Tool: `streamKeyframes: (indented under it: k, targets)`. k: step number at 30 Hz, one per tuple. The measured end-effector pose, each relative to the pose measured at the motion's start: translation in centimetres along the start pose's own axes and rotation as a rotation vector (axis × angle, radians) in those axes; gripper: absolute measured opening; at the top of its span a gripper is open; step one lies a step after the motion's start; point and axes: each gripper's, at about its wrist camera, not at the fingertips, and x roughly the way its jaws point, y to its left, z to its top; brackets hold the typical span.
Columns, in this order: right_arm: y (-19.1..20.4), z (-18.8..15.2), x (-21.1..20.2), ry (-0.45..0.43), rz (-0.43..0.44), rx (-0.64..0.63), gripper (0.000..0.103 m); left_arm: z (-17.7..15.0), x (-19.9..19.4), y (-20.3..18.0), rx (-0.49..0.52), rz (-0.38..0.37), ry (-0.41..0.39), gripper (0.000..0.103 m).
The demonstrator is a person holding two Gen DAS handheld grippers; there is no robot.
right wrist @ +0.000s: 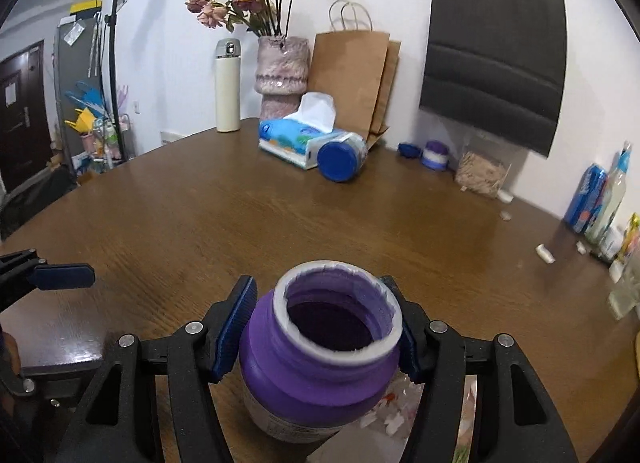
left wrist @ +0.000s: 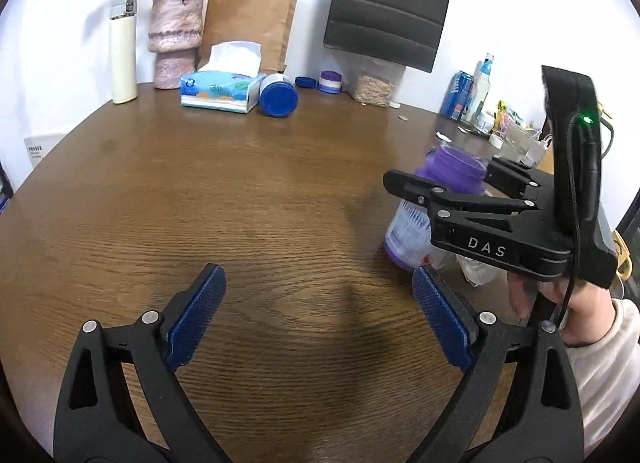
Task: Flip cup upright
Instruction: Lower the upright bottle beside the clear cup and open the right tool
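The cup is a purple jar-shaped container (right wrist: 312, 379) with a white-edged open mouth and a printed label low on its side. It stands mouth up, near the table's front right edge. My right gripper (right wrist: 322, 327) is shut on its shoulder, a blue pad (right wrist: 236, 331) pressed on each side. From the left wrist view the same cup (left wrist: 452, 167) shows between the right gripper's (left wrist: 448, 177) black fingers, its base low over the wood. My left gripper (left wrist: 320, 315) is open over bare table to the cup's left, holding nothing.
At the back of the round wooden table (left wrist: 240, 191) are a tissue box (left wrist: 220, 93), a blue-lidded jar on its side (left wrist: 279, 95), a pink vase (left wrist: 176, 35), a white flask (left wrist: 123, 51) and paper bags (left wrist: 252, 23). Cans and bottles (left wrist: 468, 93) crowd the right edge.
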Motion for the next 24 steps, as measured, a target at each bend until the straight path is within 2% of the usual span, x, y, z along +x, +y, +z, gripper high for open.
streamKeyframes:
  k: [2,4,7,11,14,16,20,24]
  targets:
    - [0.0,0.1,0.0,0.012,0.012,0.003,0.072,0.2,-0.2,-0.3,0.009,0.005,-0.014,0.093]
    - [0.3,0.2,-0.5,0.0,-0.012,-0.01,0.072,0.3,-0.4,-0.6,0.012,0.005,-0.03,0.093]
    - [1.0,0.6,-1.9,-0.024,0.003,-0.026,0.085,0.4,-0.7,-1.0,0.011,-0.008,-0.04,0.093]
    - [2.0,1.1,-4.0,-0.025,-0.006,-0.061,0.085,0.7,-1.4,-1.5,0.018,-0.011,-0.066,0.093]
    - [1.6,1.5,-7.2,-0.052,0.005,-0.024,0.085,1.4,-2.3,-2.1,0.03,-0.009,-0.094,0.095]
    - [0.8,1.5,-8.8,-0.054,-0.011,0.002,0.085,2.1,-3.3,-2.3,0.058,0.021,-0.132,0.103]
    - [-2.4,0.7,-12.3,-0.04,-0.094,0.064,0.085,3.5,-5.6,-2.0,0.081,0.102,-0.213,0.103]
    - [-5.4,-0.8,-15.1,-0.033,-0.163,0.145,0.085,4.6,-7.9,-1.7,0.062,0.134,-0.27,0.103]
